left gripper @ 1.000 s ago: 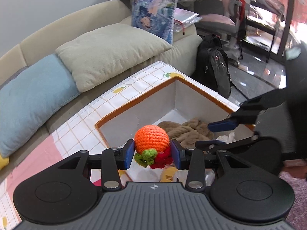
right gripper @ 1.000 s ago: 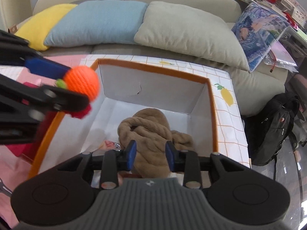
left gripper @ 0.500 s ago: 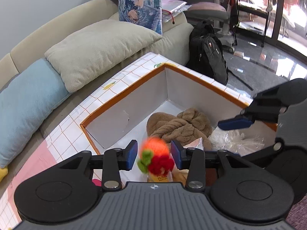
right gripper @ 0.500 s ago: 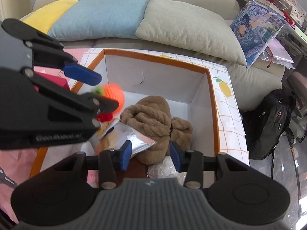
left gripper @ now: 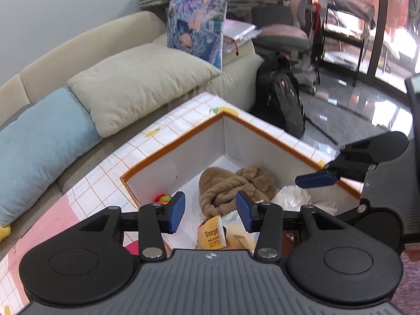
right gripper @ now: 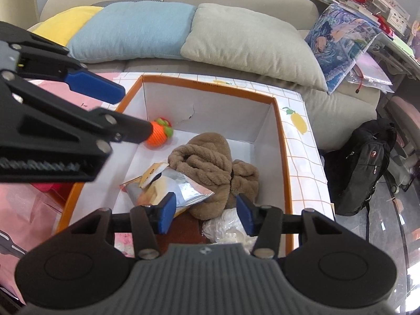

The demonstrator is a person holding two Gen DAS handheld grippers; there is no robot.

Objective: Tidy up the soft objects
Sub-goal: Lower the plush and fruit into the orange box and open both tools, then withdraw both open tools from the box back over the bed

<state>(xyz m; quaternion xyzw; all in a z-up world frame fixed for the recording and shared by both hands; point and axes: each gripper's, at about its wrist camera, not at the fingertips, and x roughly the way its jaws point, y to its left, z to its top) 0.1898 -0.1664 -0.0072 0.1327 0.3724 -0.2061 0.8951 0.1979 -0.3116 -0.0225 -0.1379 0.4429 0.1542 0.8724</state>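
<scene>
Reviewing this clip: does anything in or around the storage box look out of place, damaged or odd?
Two things. For a soft-objects sort, the box holds a crinkled foil snack bag lying against the brown plush blanket, beside the orange crochet toy. The box's white back wall also shows a small tear or crack near its middle.

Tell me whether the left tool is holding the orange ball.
No: the left tool is open and empty, and the orange ball lies in the box.
</scene>
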